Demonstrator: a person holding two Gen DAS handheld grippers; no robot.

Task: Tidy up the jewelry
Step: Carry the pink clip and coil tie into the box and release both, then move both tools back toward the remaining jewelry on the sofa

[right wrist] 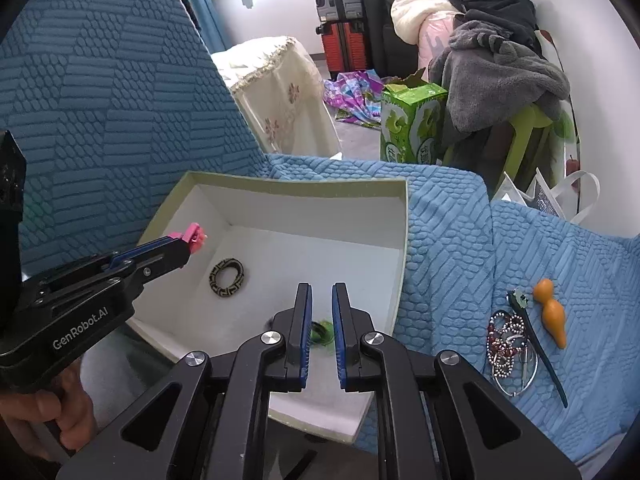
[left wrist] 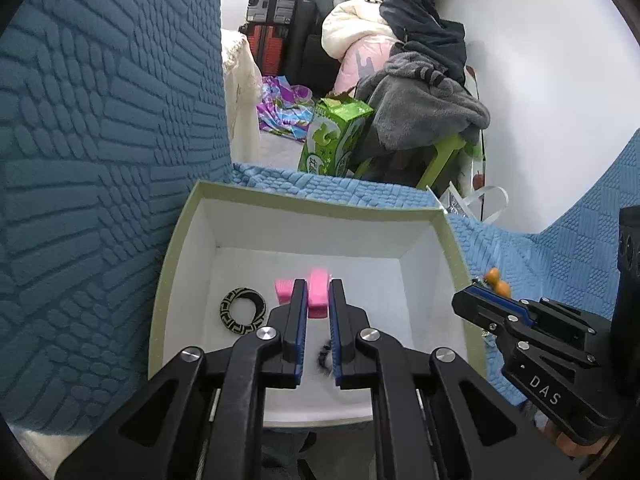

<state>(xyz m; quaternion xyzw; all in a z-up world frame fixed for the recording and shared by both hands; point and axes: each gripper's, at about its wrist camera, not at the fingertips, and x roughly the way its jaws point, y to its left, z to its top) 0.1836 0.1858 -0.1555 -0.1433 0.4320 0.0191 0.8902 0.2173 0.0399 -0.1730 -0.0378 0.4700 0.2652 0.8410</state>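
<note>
A pale green box [left wrist: 312,200] with a white inside rests on the blue sofa cover. My left gripper [left wrist: 318,282] hangs over it, shut on a pink hair clip [left wrist: 318,294]; the right wrist view shows that clip [right wrist: 195,238] at the fingertips, above the box floor. On the floor lie a black-and-gold ring [right wrist: 226,277] and a small green and dark piece [right wrist: 322,332]. My right gripper [right wrist: 322,286] hovers by the box's right front corner, its jaws nearly together with nothing in them. Beaded bracelets [right wrist: 506,344], a dark hair stick [right wrist: 536,344] and an orange gourd charm [right wrist: 552,316] lie on the cover.
The sofa's dark blue backrest [left wrist: 100,140] rises just left of the box. Beyond the sofa edge are a green carton [right wrist: 412,120], a chair piled with clothes [right wrist: 496,64], suitcases [right wrist: 340,20] and a white bag [right wrist: 560,196]. A hand [right wrist: 68,412] holds the left gripper's handle.
</note>
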